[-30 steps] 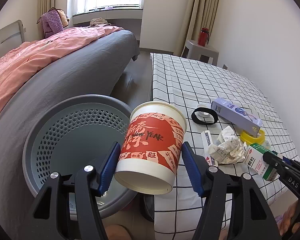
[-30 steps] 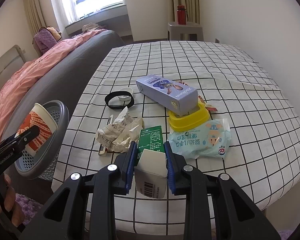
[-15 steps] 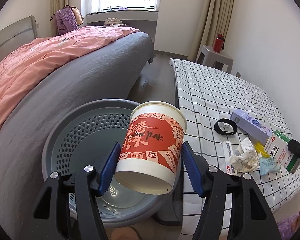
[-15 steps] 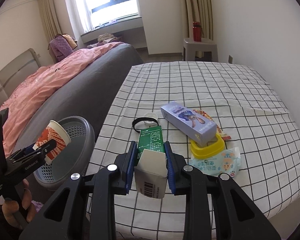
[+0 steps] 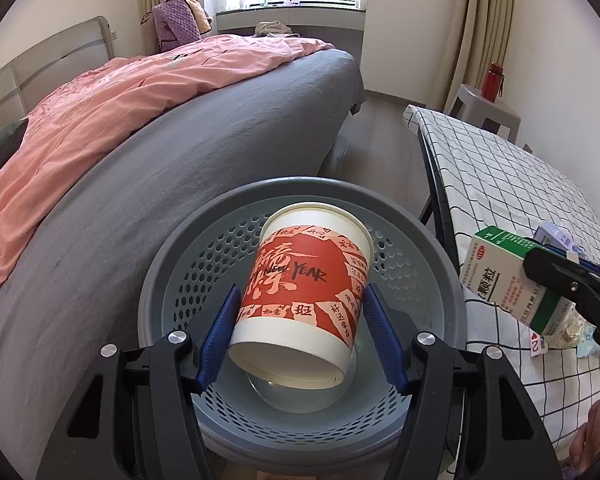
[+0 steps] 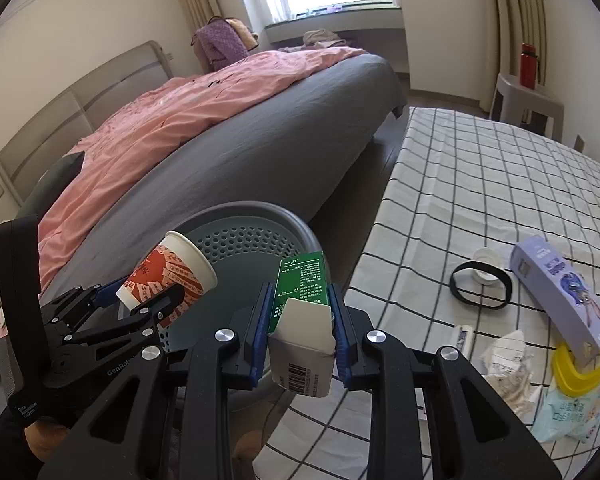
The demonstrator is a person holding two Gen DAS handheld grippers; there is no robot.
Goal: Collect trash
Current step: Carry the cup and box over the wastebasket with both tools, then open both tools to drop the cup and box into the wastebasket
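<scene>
My left hand-held gripper (image 5: 300,328) clamps the paper cup (image 5: 304,292) above the basket (image 5: 172,280); my right hand-held gripper (image 6: 300,332) grips the green box (image 6: 302,300).

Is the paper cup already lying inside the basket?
No, the left tool holds the paper cup clamped between its blue pads, above the basket.

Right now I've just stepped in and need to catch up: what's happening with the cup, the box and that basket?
A person is clearing trash with two handheld grippers. The left gripper grips a red-and-white paper cup over the grey perforated basket, not yet released. The right gripper grips a green-and-white medicine box near the basket's rim. Crumpled paper and other items remain on the checkered table.
</scene>
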